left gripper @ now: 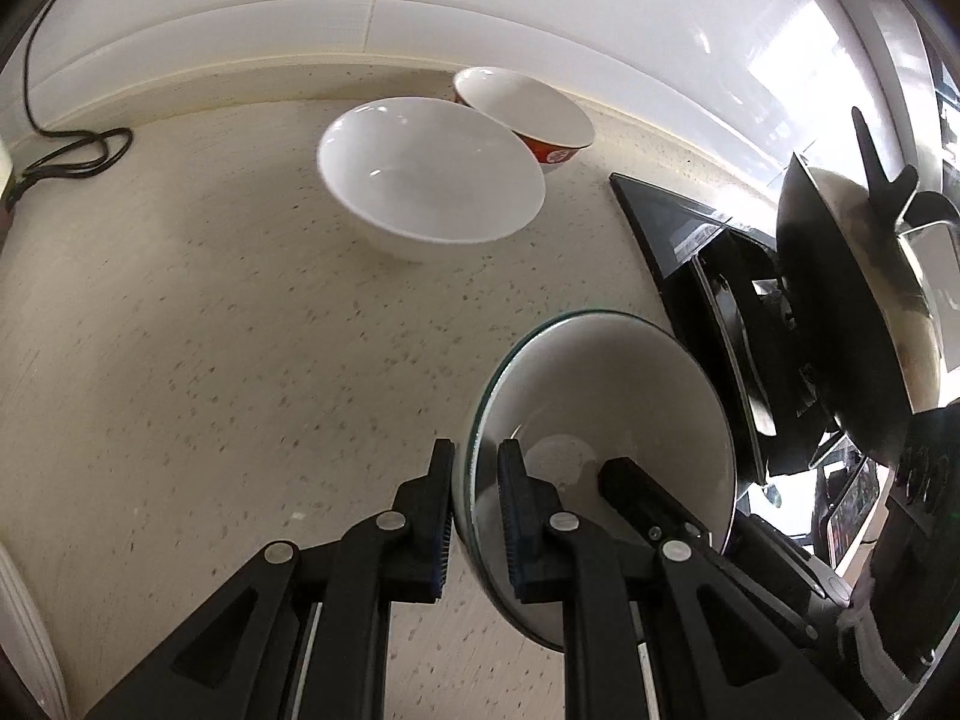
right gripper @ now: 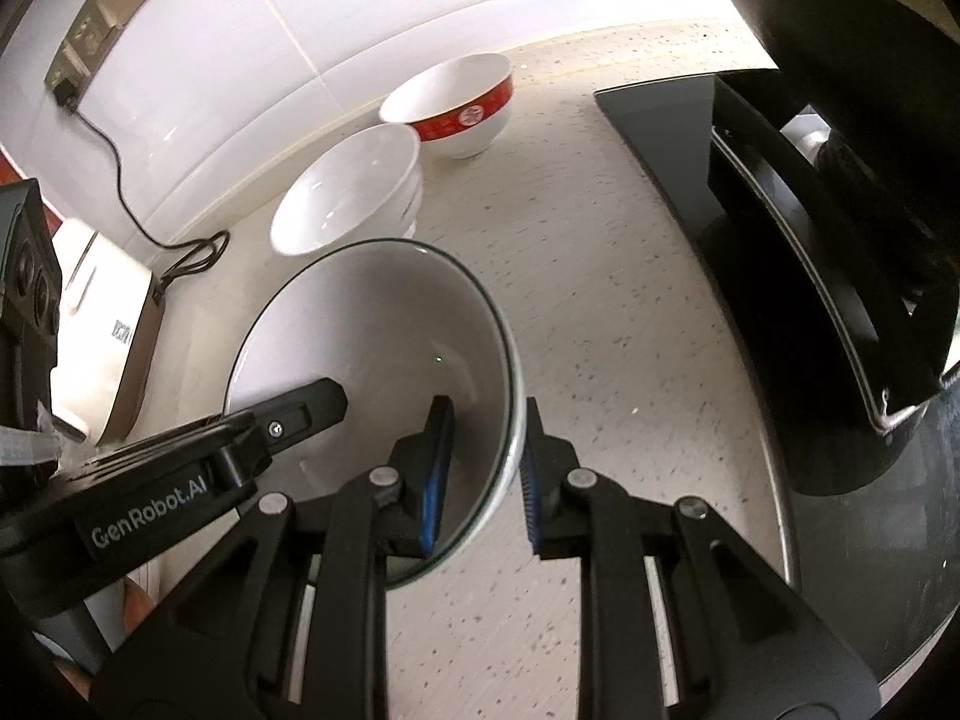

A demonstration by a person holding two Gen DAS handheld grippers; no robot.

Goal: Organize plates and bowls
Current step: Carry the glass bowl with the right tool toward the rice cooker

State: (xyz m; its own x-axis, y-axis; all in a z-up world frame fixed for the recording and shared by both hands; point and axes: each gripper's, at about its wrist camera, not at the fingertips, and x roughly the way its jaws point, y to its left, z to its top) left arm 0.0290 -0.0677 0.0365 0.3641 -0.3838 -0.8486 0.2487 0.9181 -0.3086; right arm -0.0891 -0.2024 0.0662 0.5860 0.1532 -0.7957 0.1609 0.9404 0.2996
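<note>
Both tools, left tool (left gripper: 474, 516) and right tool (right gripper: 483, 468), are clamped on the grey bowl's (right gripper: 384, 330) rim, white bowls (right gripper: 342, 192) upper middle already stacked, red bowl (right gripper: 462, 102) still loose.

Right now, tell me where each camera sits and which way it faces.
Left wrist: on the left gripper, looking down along its fingers at the counter; that gripper is shut on the left rim of the green-rimmed bowl.
Right wrist: on the right gripper, looking down at the same counter; it is shut on the bowl's right rim, with the left gripper's finger at lower left.
Shared: that bowl, the white bowl, the red bowl and the black stove.
</note>
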